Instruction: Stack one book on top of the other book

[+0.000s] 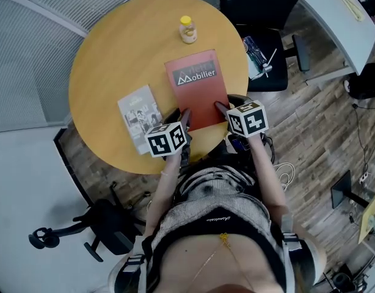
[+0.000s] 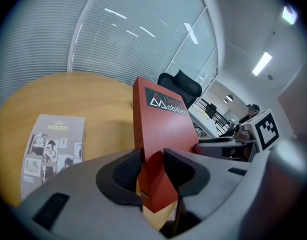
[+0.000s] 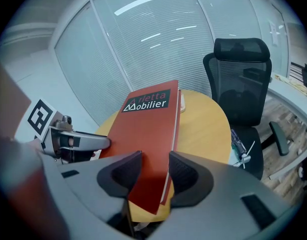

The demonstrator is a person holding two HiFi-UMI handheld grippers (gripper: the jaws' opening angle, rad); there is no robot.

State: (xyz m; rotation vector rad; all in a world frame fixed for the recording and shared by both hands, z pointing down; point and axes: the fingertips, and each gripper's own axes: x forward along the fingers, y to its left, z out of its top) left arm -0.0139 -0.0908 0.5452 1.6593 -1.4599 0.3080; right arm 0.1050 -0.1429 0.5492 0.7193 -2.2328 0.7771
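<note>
Left gripper and right gripper jaws clench near corners of red book mid-frame, tilted above tabletop; shallow corner grips may slip, dropping it short of grey book at its left.

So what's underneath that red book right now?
Beneath the raised near corner of the red book, only the wooden table shows. Whatever lies under its middle and far end is covered.
</note>
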